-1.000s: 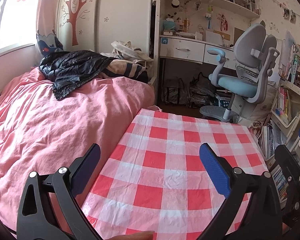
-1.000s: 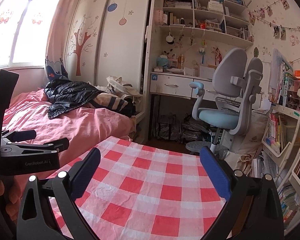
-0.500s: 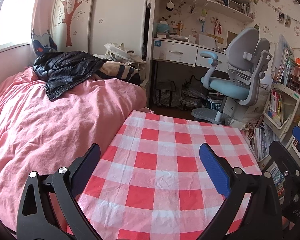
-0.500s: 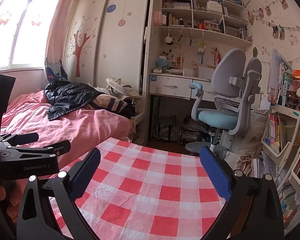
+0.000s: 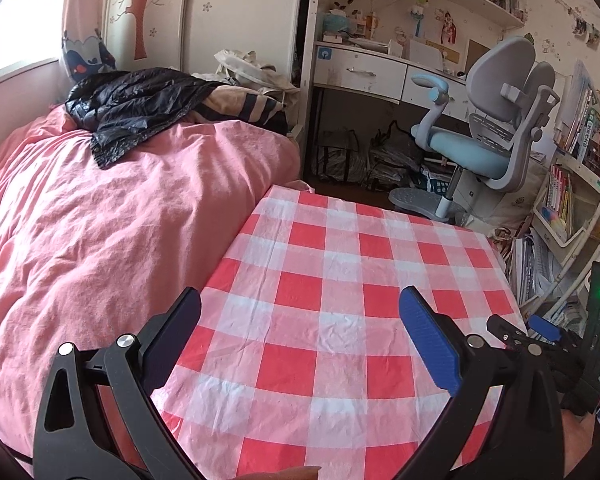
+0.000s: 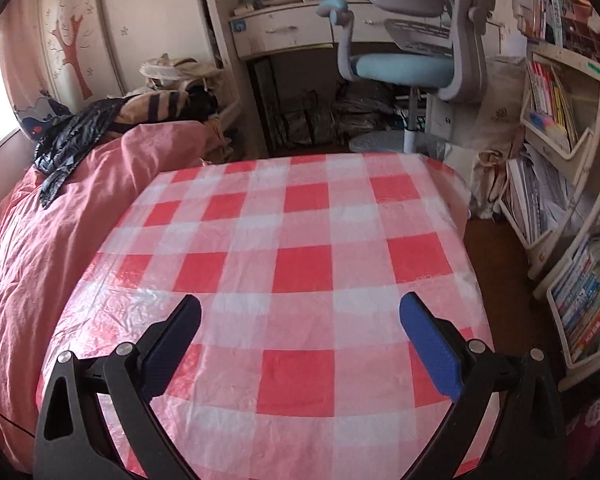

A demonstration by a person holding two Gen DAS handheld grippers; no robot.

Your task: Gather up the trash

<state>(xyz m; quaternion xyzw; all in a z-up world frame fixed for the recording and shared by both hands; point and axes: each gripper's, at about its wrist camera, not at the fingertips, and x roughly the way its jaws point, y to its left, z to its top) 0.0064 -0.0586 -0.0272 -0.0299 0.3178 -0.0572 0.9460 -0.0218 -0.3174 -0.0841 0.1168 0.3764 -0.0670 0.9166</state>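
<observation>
Bed (image 5: 112, 216) is butting against the desk's left edge; desk (image 6: 300, 240), covered in checked cloth, is showing bare. No trash is being seen on it in either view, so its location cannot be told. Chair (image 5: 488, 128) and shelves (image 6: 560, 128) are crowding the far and right edges. Left gripper (image 5: 300, 344) and right gripper (image 6: 300, 344) are being held over the near edge, jaws wide, nothing gripped. Risk: cloth being snagged by low jaws; grippers colliding at right.
</observation>
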